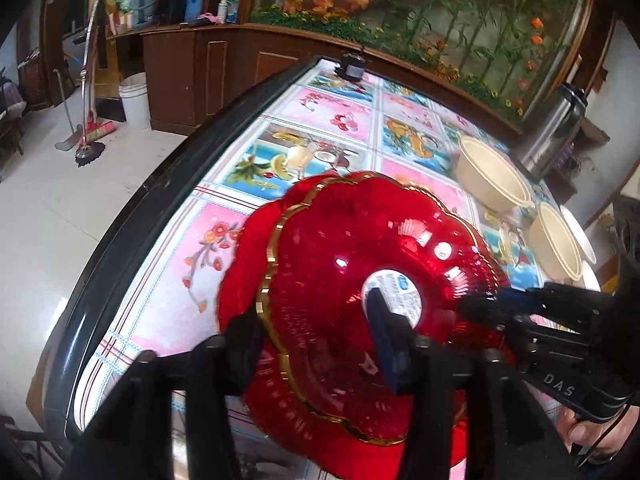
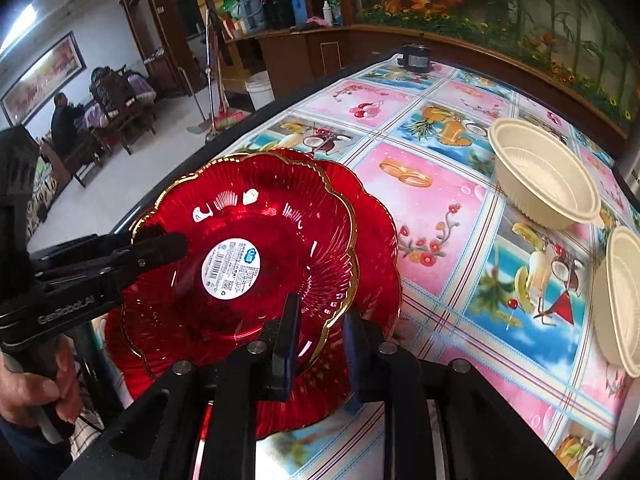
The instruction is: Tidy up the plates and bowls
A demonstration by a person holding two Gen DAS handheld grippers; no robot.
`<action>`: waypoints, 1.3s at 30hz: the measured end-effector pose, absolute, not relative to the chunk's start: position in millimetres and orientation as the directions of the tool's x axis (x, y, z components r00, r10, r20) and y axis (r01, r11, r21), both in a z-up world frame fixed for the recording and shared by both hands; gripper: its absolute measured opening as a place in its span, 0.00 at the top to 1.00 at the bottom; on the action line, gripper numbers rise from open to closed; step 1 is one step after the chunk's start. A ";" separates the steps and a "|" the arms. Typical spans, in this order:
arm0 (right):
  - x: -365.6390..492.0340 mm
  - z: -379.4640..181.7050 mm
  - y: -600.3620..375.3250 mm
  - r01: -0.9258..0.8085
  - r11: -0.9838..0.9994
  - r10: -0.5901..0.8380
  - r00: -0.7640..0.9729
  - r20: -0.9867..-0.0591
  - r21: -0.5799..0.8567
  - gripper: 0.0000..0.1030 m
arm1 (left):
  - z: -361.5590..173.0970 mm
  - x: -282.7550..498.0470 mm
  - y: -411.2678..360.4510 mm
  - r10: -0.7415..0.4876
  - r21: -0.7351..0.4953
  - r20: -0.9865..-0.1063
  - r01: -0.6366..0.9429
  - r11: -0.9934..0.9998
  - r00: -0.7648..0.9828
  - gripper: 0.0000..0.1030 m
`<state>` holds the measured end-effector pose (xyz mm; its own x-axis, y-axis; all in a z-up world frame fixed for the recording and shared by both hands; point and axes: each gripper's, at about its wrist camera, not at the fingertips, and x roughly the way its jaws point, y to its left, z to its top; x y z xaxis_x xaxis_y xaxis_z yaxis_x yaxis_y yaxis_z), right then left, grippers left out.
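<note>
Left hand-held gripper [image 2: 160,246]: at nine o'clock in the right wrist view, reaching in over the rim of the upper plate. In its own view its fingers stand apart either side of that rim with a gap showing, so it grips nothing.

Top plate: a red scalloped glass plate with a gold rim [image 2: 240,256] and a white round label at its middle, sitting slightly off-centre on the plate beneath.

Lower plate: a second red scalloped glass plate [image 2: 380,240], peeking out from twelve to four o'clock around the upper one.

Right hand-held gripper [image 2: 318,336]: at six o'clock in its own view, jaws narrowly parted astride the near edge of the plates. One finger is inside the upper plate, the other outside; I cannot tell whether the pads press on the glass.

Counter: a counter under a glossy fruit-and-flower patterned cloth [image 2: 460,208], its dark edge close to the stack at ten o'clock.

Bowls: a cream ribbed plastic bowl [image 2: 548,184] at two o'clock, and a second cream bowl [image 2: 620,304] at three o'clock, well apart from the plates.

Stage: judged, the two plates are just stacked and the bowls not yet gathered.

Risk: the upper plate sits askew, so a finger dragging out under its rim could tip or slide it. Smooth glass on glossy cloth near the counter edge could slip off and break.
</note>
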<state>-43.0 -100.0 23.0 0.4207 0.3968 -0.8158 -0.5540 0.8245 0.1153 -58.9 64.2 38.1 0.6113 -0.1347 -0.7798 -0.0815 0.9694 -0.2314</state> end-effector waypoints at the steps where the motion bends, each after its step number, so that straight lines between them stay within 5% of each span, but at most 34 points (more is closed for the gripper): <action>1: -41.8 22.7 -98.2 -0.561 0.821 0.390 0.416 -0.821 0.106 0.75 | 38.5 -56.6 61.1 -0.141 -0.228 -0.786 -0.070 0.971 0.602 0.37; 3: -40.3 22.3 -94.9 -0.572 0.814 0.387 0.408 -0.827 0.099 0.74 | 38.4 -53.2 55.7 -0.140 -0.213 -0.796 -0.057 0.975 0.589 0.23; 11: -38.2 19.6 -84.6 -0.599 0.797 0.362 0.374 -0.854 0.075 0.64 | 35.4 -43.7 50.5 -0.129 -0.181 -0.824 -0.041 0.983 0.552 0.17; 16: -48.1 21.7 -74.8 -0.666 0.741 0.392 0.328 -0.859 0.084 0.30 | 32.7 -37.8 46.0 -0.161 -0.195 -0.842 -0.013 0.981 0.515 0.08; 39: -64.1 35.9 -88.7 -0.674 0.729 0.435 0.316 -0.843 0.124 0.21 | 38.9 -34.7 47.0 -0.150 -0.187 -0.867 -0.032 0.982 0.475 0.07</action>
